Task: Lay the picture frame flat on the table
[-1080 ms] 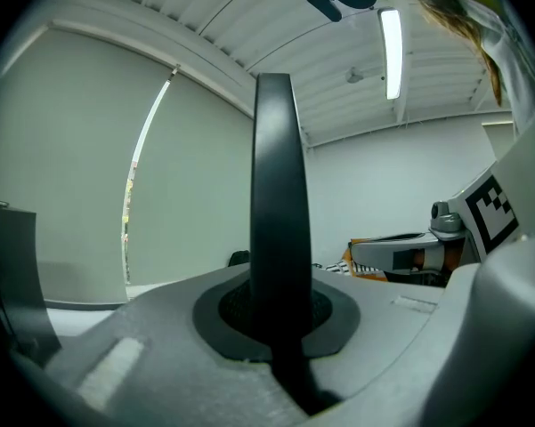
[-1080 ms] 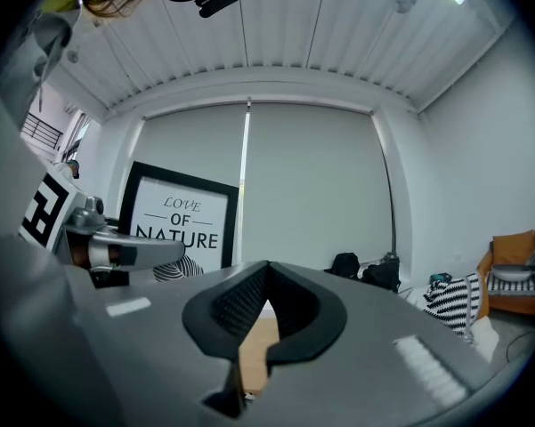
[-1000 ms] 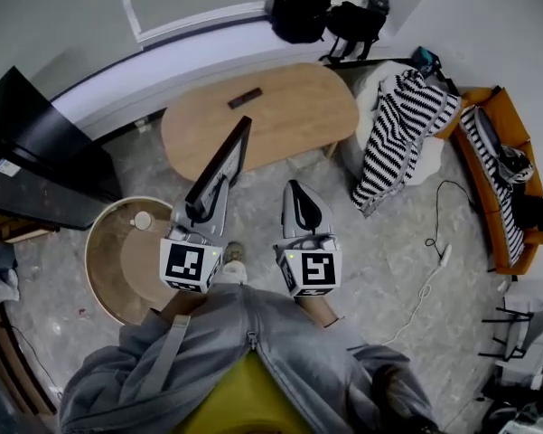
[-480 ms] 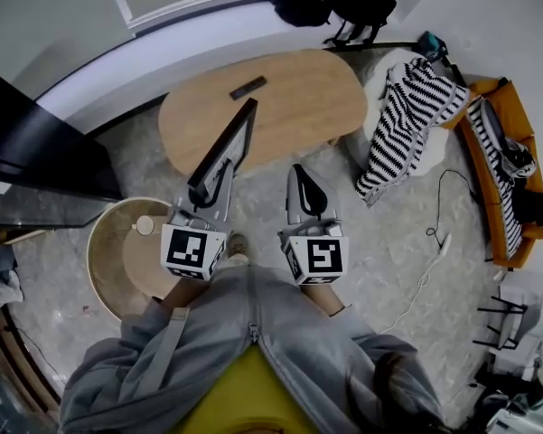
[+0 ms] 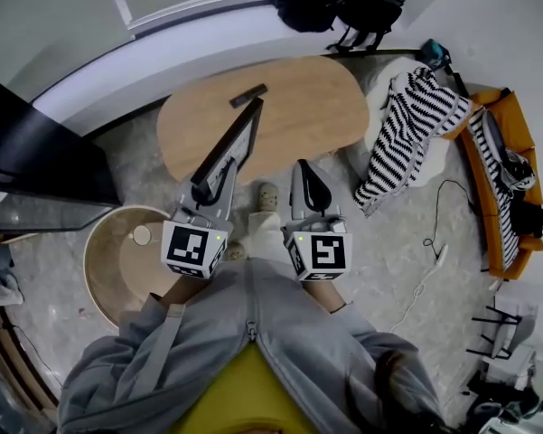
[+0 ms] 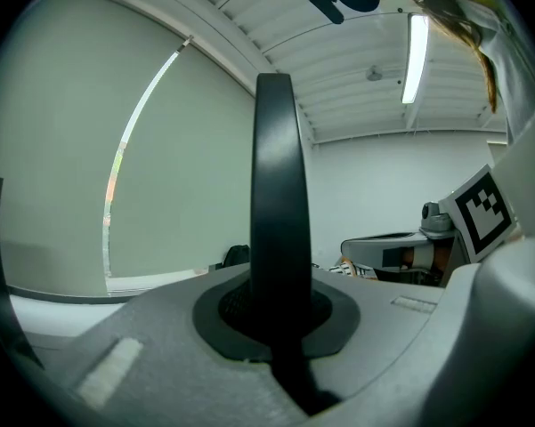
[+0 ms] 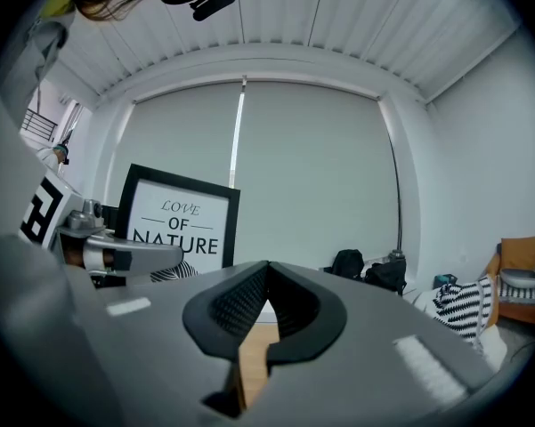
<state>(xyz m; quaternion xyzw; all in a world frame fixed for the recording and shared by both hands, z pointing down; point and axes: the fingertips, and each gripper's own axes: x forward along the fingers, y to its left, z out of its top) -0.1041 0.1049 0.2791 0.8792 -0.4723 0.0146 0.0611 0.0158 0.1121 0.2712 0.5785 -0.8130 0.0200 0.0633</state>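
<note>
The black picture frame stands upright on its edge, held by its lower edge in my left gripper, which is shut on it. In the left gripper view the picture frame rises edge-on from between the jaws. The right gripper view shows the picture frame's printed white front to the left. My right gripper is shut with nothing in it, just right of the frame; its pads meet. The oval wooden table lies just beyond both grippers.
A small dark remote lies on the table's far side. A round wooden side table is at the left, a striped cloth over a white seat and an orange sofa at the right. Black bags sit by the wall.
Both grippers and the frame have moved forward, closer to the table. The person has stepped on, and a foot now shows between the grippers.
</note>
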